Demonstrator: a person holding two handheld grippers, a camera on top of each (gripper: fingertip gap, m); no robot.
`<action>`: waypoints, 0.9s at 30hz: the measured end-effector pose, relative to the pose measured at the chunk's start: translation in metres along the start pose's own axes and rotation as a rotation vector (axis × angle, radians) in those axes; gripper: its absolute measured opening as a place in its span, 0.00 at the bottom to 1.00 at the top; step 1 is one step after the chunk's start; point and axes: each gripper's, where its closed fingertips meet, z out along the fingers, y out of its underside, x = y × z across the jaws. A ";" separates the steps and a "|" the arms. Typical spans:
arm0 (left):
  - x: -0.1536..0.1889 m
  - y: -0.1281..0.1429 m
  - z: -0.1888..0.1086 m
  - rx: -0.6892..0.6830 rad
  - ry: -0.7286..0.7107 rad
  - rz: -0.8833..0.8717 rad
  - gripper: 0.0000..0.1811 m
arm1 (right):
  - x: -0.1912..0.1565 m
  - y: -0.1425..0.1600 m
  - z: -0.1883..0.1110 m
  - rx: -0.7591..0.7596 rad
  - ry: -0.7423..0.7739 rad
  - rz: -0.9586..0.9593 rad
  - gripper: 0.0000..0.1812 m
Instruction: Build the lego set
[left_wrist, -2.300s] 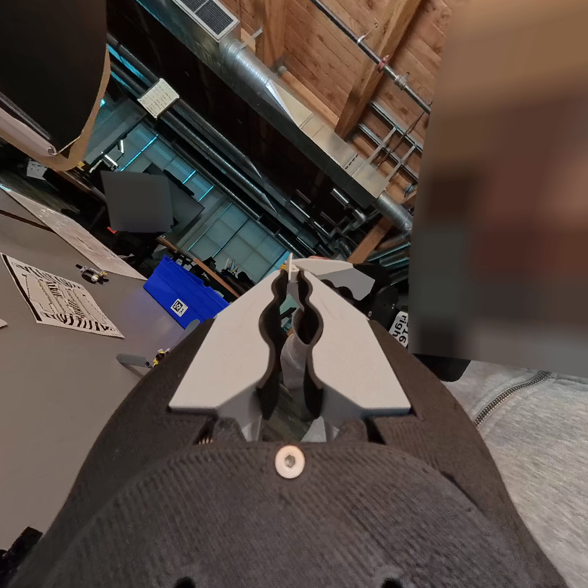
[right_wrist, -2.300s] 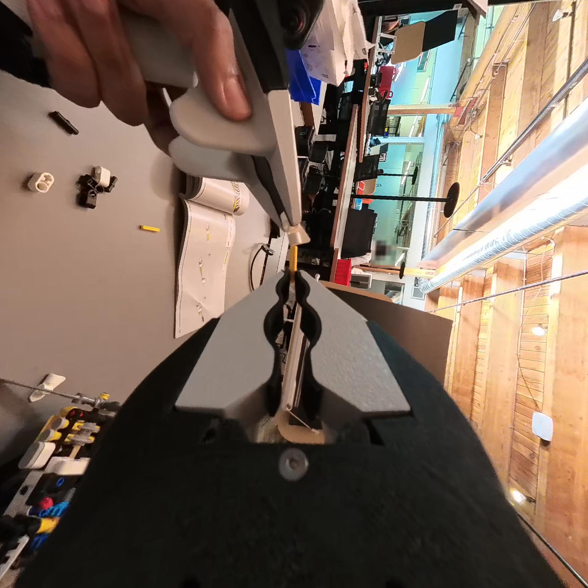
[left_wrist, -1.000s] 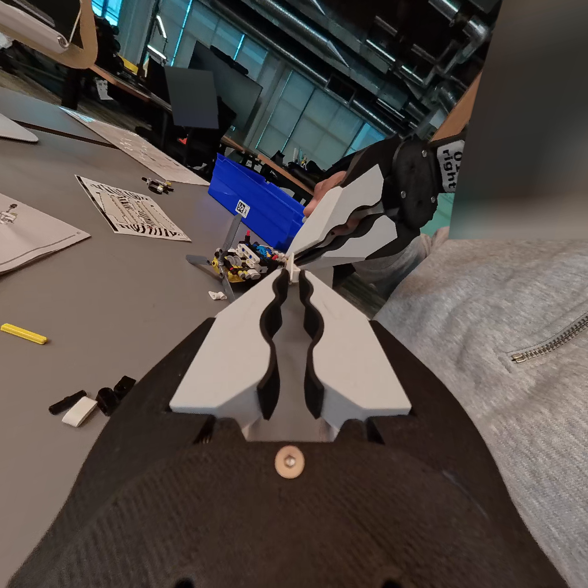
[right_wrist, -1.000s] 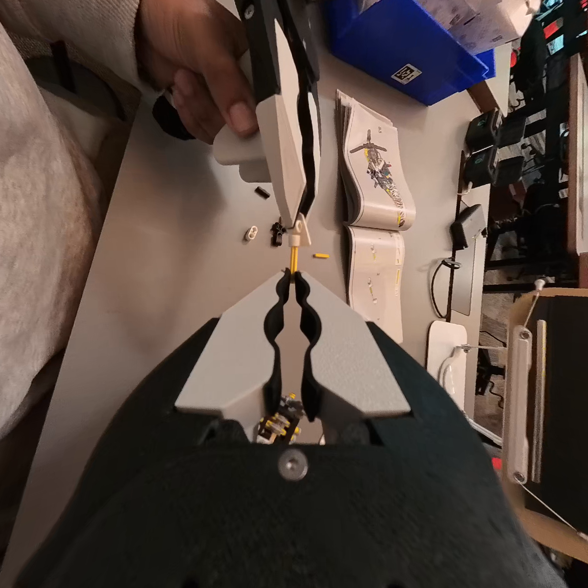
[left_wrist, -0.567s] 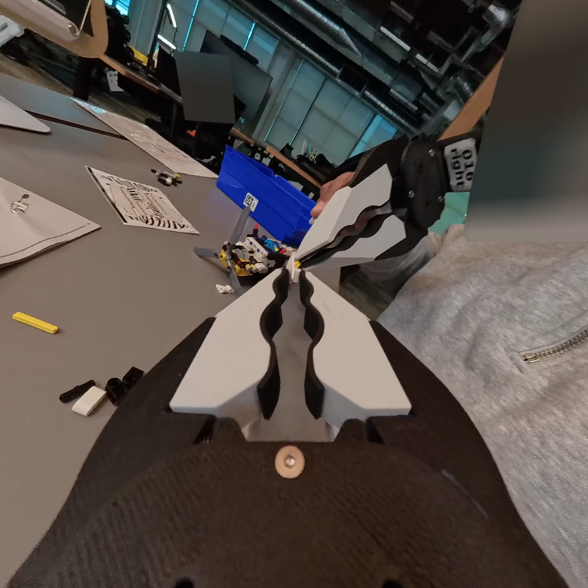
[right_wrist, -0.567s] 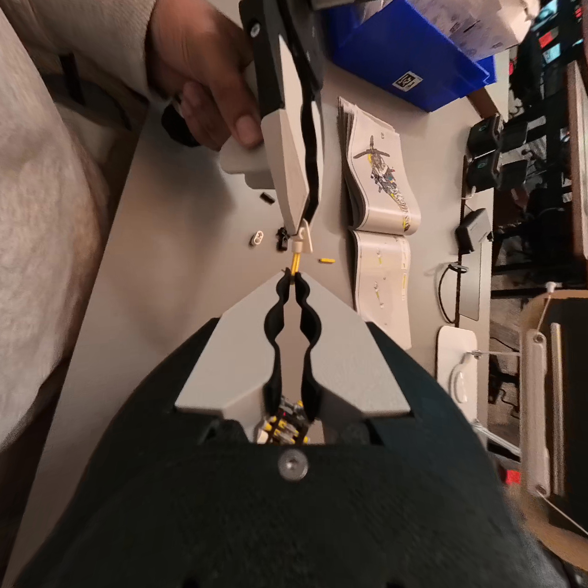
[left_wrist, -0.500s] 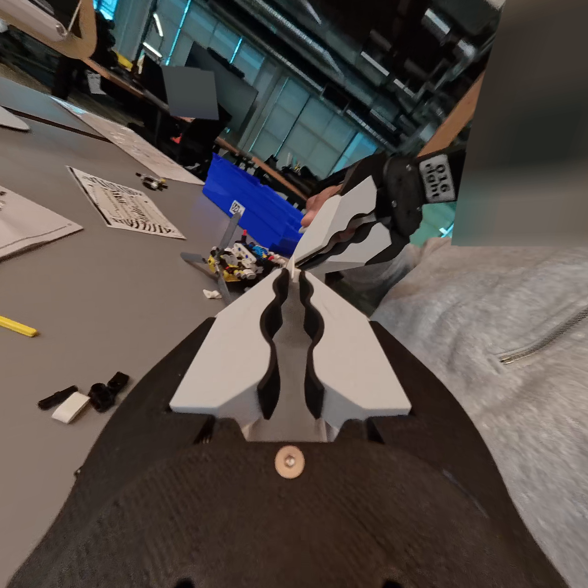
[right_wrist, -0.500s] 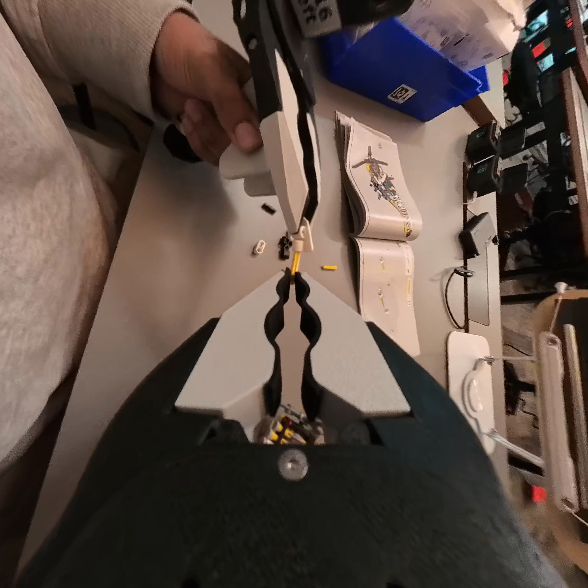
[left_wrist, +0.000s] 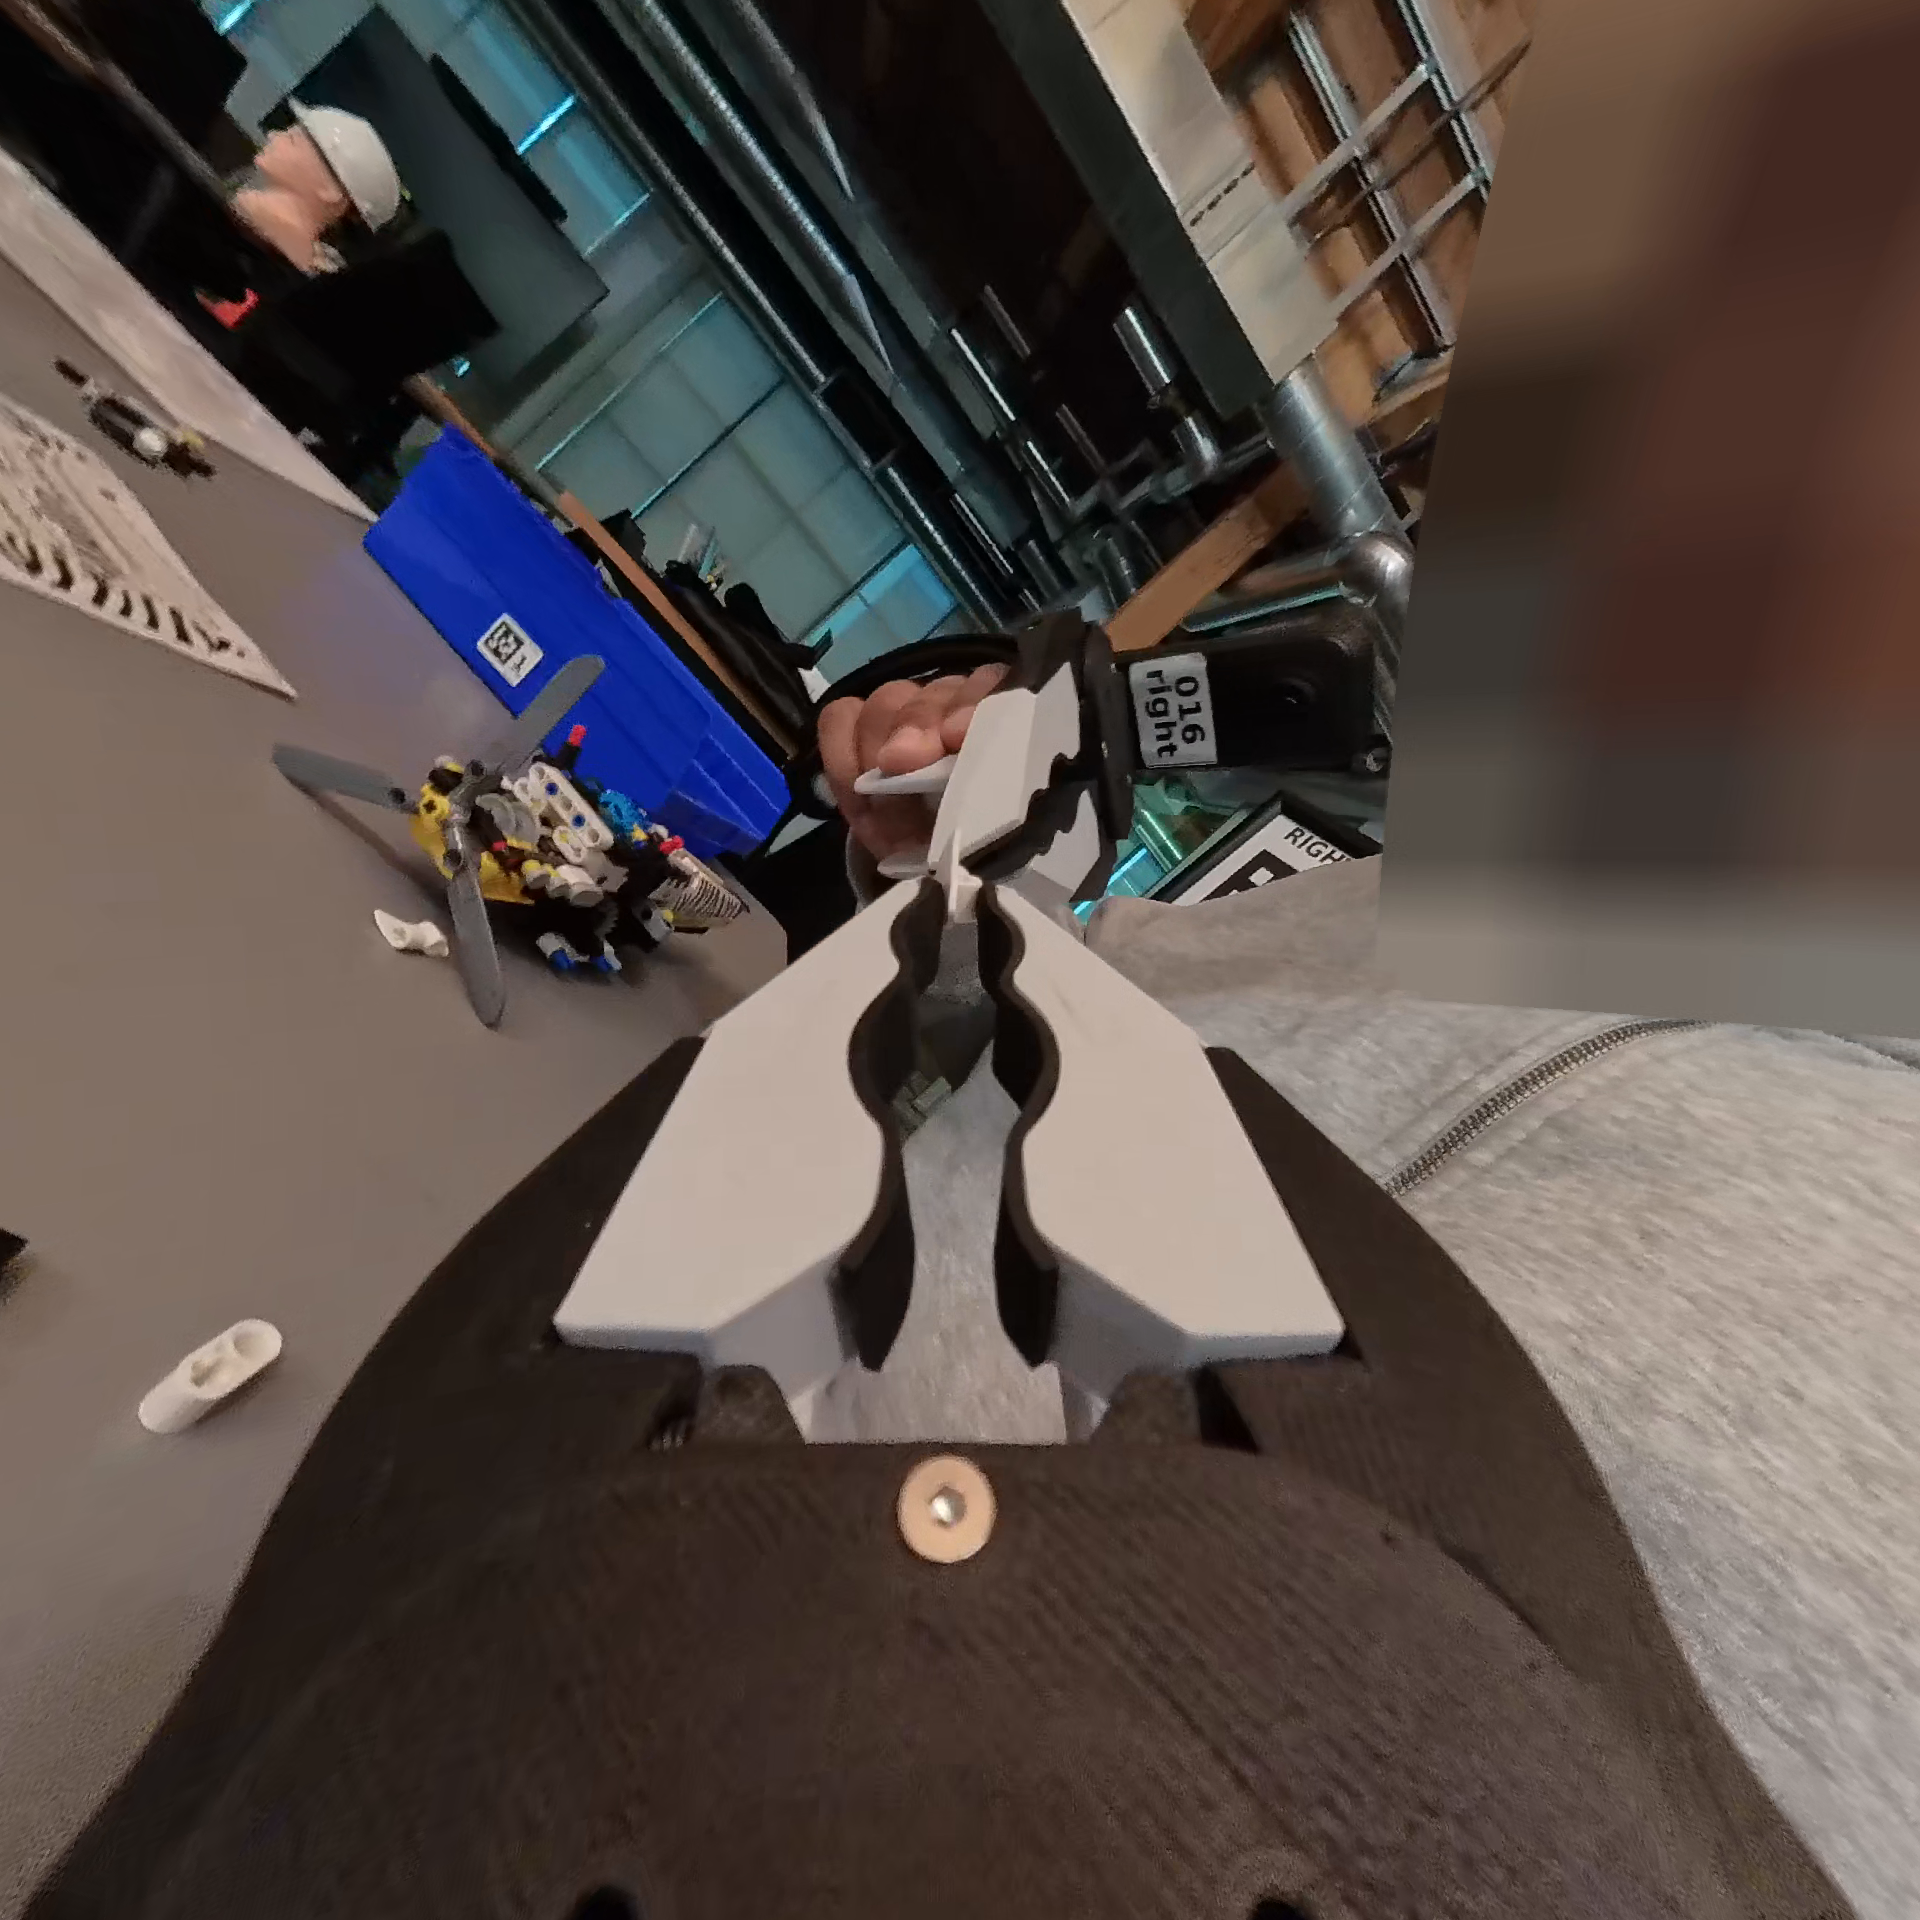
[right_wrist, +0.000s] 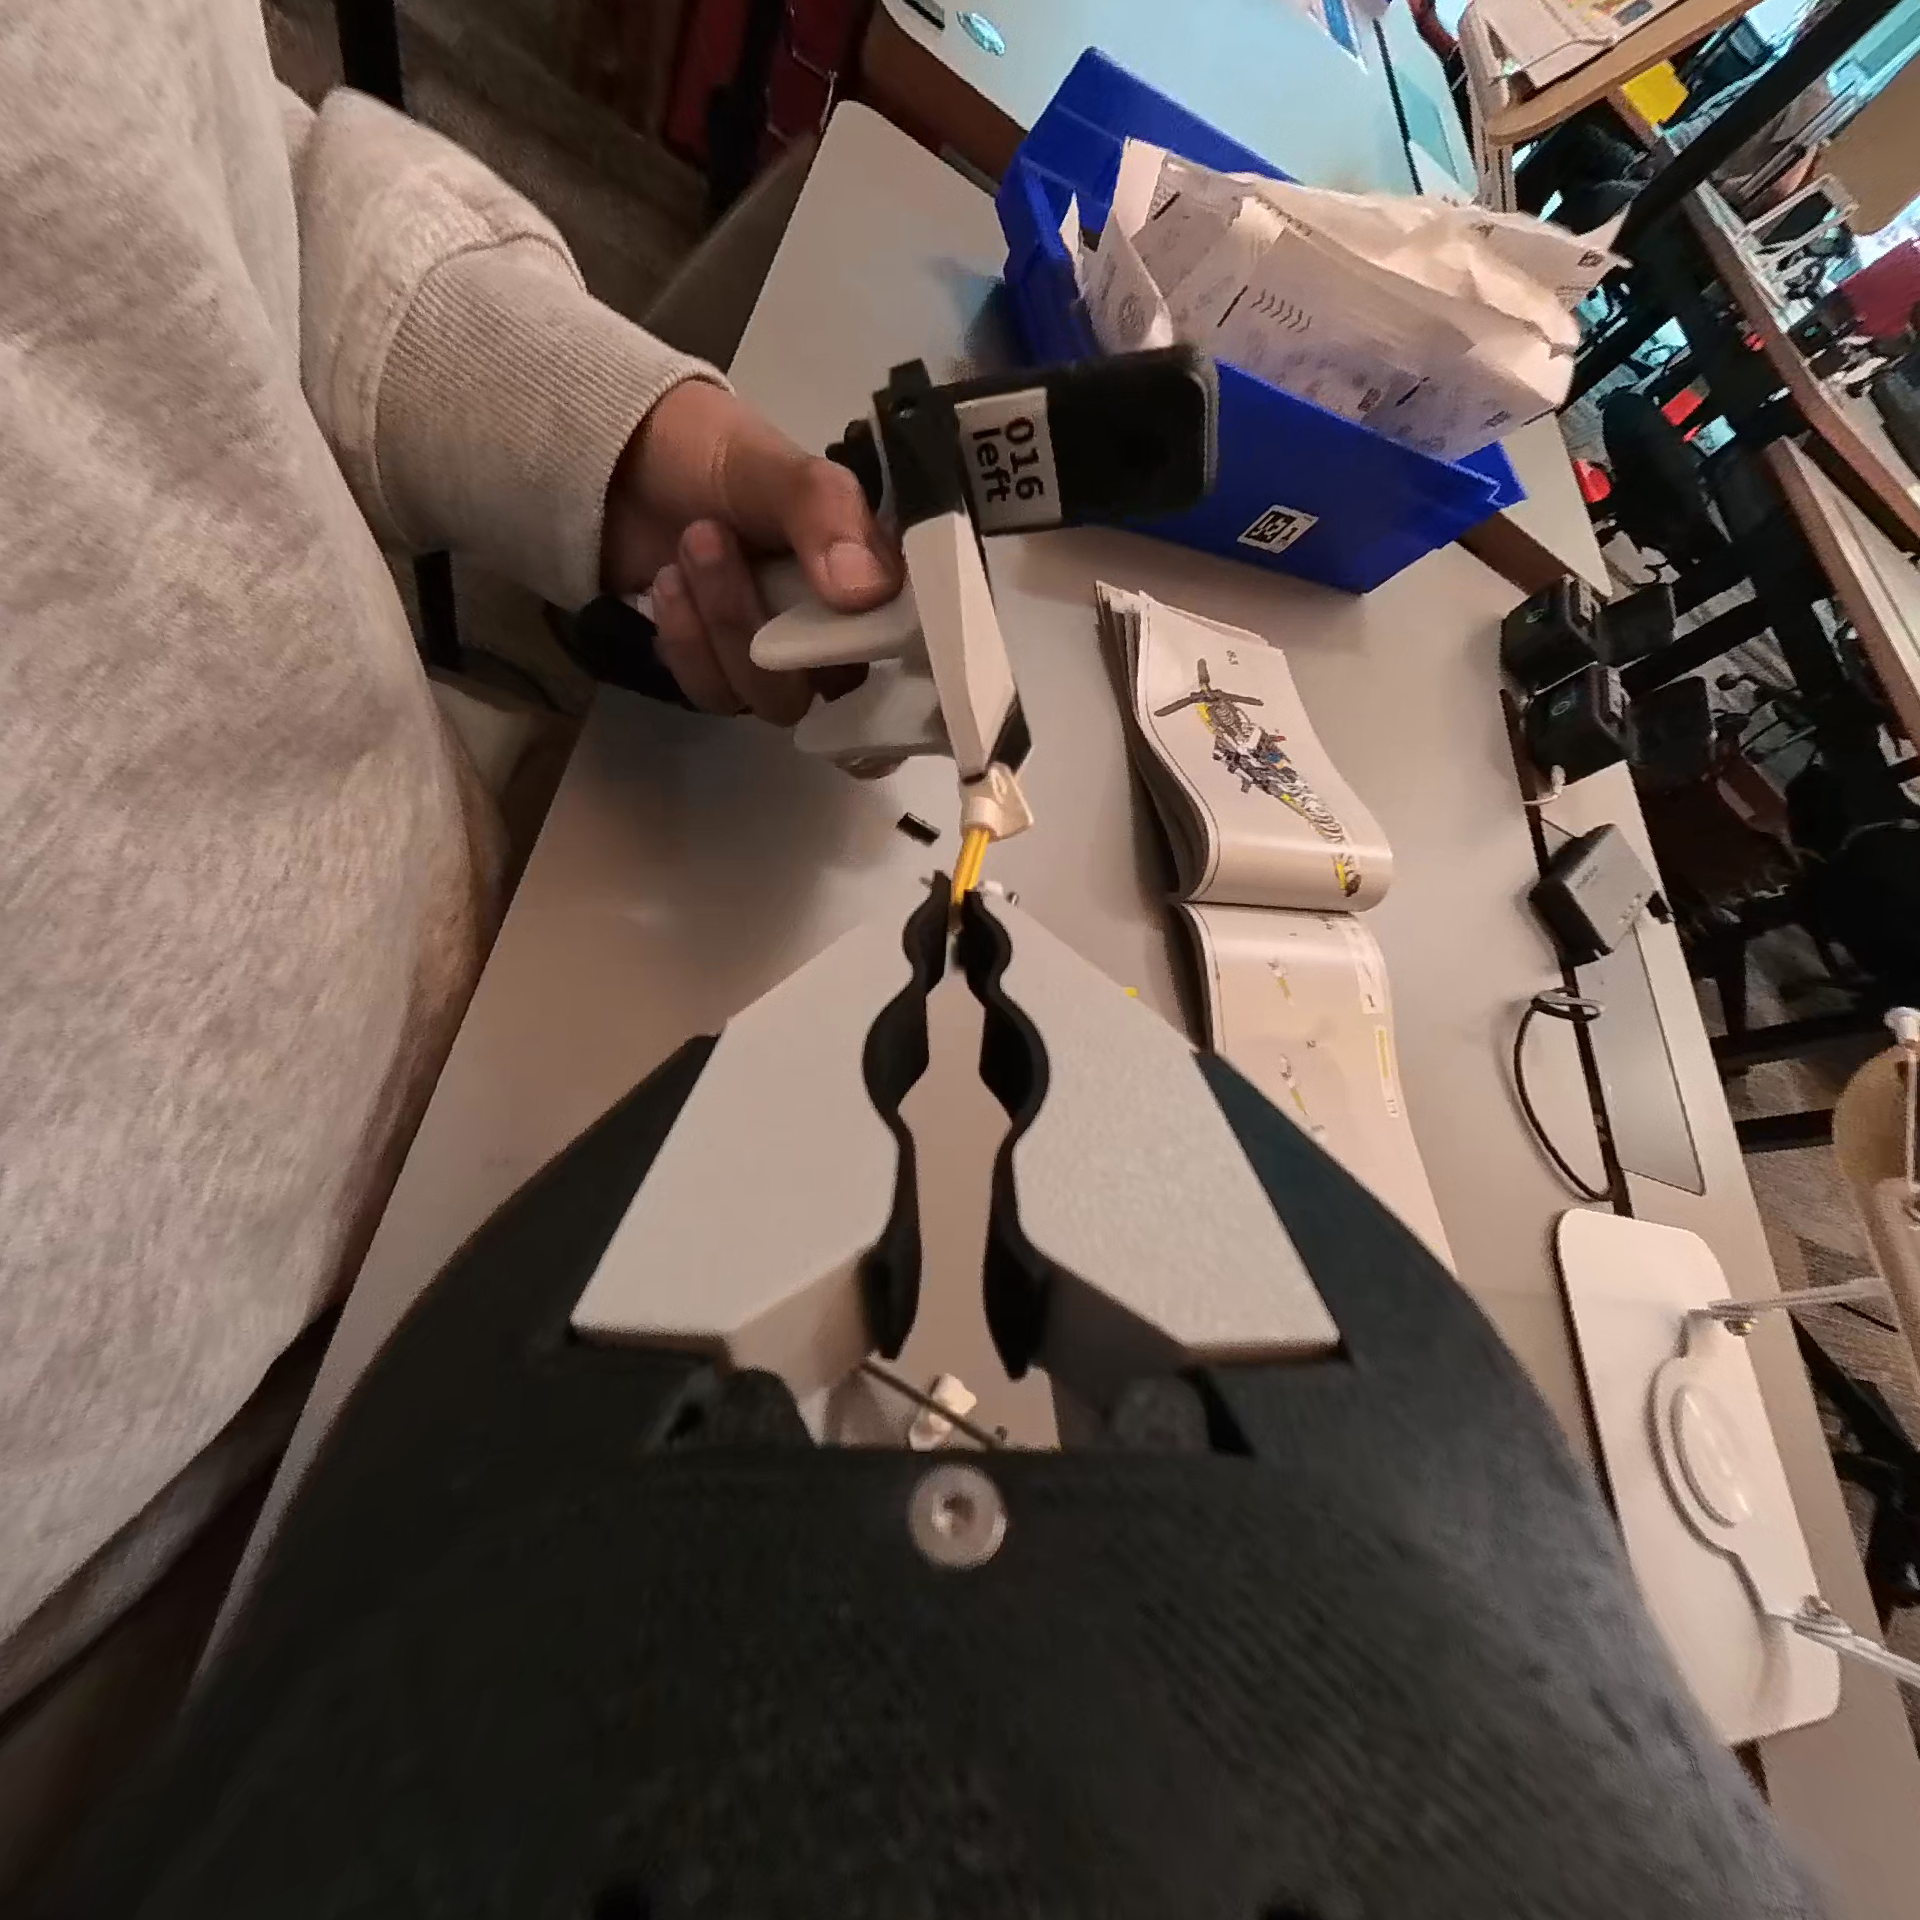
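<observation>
Left gripper (left_wrist: 948, 902): grey two-finger tool with black wavy pads, held above the grey table (left_wrist: 208, 1091). Its tips are pinching a small white lego connector piece (right_wrist: 995, 810); in the right wrist view this connector is sitting at the upper end of a thin yellow lego axle (right_wrist: 971, 860).

Right gripper (right_wrist: 954, 914): matching grey tool, tips pressed together on the lower end of the yellow axle, so both tools are meeting tip to tip in the air over the table's near edge. A person's hand (right_wrist: 727, 561) in a pale grey knitted sleeve is squeezing the left tool's handle.

Partly built lego model (left_wrist: 551, 842), yellow, white and black with grey propeller blades: resting on the table near a blue plastic bin (left_wrist: 582, 644), well apart from both grippers.

Loose pieces lying on the table: a white rounded connector (left_wrist: 208, 1371) near the left tool, a smaller white piece (left_wrist: 410, 932) just beside the model, a short black pin (right_wrist: 920, 827).

Open instruction booklet (right_wrist: 1247, 790): lying flat beyond the grippers, beside the blue bin, which is holding crumpled white paper bags (right_wrist: 1330, 260).
</observation>
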 end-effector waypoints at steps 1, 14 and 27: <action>-0.002 0.001 0.000 -0.007 -0.008 -0.012 0.02 | -0.001 0.001 0.000 -0.007 -0.002 -0.006 0.00; 0.000 0.031 0.001 -0.186 0.013 -0.132 0.02 | -0.030 0.006 -0.003 -0.043 -0.215 -0.003 0.00; -0.008 0.075 -0.005 -0.226 -0.121 -0.248 0.02 | -0.073 0.021 0.004 -0.013 -0.228 0.242 0.00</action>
